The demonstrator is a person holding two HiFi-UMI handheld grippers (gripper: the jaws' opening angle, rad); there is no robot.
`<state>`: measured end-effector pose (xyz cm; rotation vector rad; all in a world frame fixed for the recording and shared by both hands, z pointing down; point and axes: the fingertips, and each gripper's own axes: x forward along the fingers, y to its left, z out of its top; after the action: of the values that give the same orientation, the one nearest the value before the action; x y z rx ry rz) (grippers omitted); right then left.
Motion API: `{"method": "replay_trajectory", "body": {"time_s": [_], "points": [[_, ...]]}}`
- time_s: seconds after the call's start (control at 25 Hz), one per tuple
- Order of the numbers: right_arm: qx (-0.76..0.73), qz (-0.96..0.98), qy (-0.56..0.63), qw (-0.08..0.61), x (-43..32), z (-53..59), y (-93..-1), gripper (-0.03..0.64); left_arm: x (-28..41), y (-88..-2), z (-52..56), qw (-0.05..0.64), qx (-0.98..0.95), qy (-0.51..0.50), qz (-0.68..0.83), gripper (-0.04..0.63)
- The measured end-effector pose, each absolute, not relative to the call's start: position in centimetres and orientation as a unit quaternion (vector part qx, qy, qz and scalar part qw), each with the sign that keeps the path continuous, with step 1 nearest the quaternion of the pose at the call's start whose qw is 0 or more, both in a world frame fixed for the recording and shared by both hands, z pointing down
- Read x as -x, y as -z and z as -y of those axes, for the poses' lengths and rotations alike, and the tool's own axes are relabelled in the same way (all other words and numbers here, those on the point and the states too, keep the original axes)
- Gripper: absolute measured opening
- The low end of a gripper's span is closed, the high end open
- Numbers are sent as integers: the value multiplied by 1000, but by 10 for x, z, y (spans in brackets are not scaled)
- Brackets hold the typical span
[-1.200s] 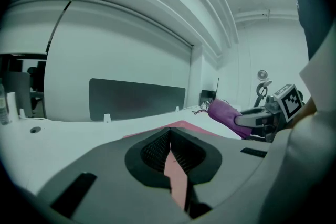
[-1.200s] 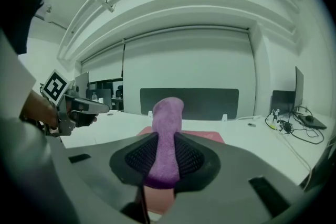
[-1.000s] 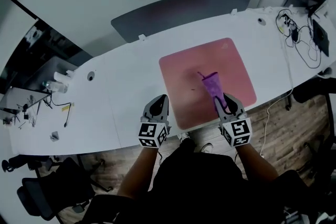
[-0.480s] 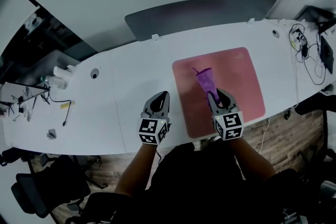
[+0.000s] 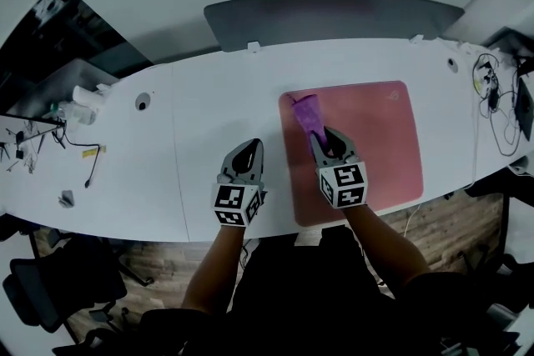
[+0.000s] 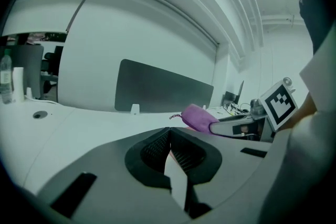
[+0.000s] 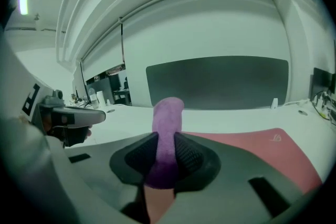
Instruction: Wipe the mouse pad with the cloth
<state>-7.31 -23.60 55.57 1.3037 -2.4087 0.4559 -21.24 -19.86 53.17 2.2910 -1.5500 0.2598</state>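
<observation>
A pink mouse pad (image 5: 375, 142) lies on the white desk (image 5: 209, 121), right of centre. My right gripper (image 5: 328, 142) is over the pad's left part, shut on a purple cloth (image 5: 306, 113) that trails forward toward the pad's far left corner. From the right gripper view the cloth (image 7: 167, 134) runs up between the jaws, with the pad (image 7: 252, 149) beyond. My left gripper (image 5: 244, 161) hovers over bare desk just left of the pad; its jaws are shut on nothing. In the left gripper view the cloth (image 6: 197, 118) and the right gripper show at the right.
A dark grey divider panel (image 5: 334, 17) stands along the desk's far edge. Cables (image 5: 492, 87) lie at the desk's right end, bottles and small clutter (image 5: 79, 108) at the left. A cable hole (image 5: 143, 103) sits left of centre. A chair (image 5: 50, 296) stands at lower left.
My right gripper has dragged the cloth leftward across the pad, from its middle toward its left side. The left gripper has kept its place beside the pad.
</observation>
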Motion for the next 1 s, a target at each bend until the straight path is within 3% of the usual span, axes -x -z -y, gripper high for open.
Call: {"method": "replay_trajectory", "body": {"time_s": [0.32, 1.0], "points": [[-464, 837, -173, 231, 109, 264, -594, 103, 235, -523, 199, 132, -806, -126, 563, 21], [-473, 809, -167, 307, 113, 289, -637, 109, 227, -544, 188, 131, -808, -148, 554, 21]]}}
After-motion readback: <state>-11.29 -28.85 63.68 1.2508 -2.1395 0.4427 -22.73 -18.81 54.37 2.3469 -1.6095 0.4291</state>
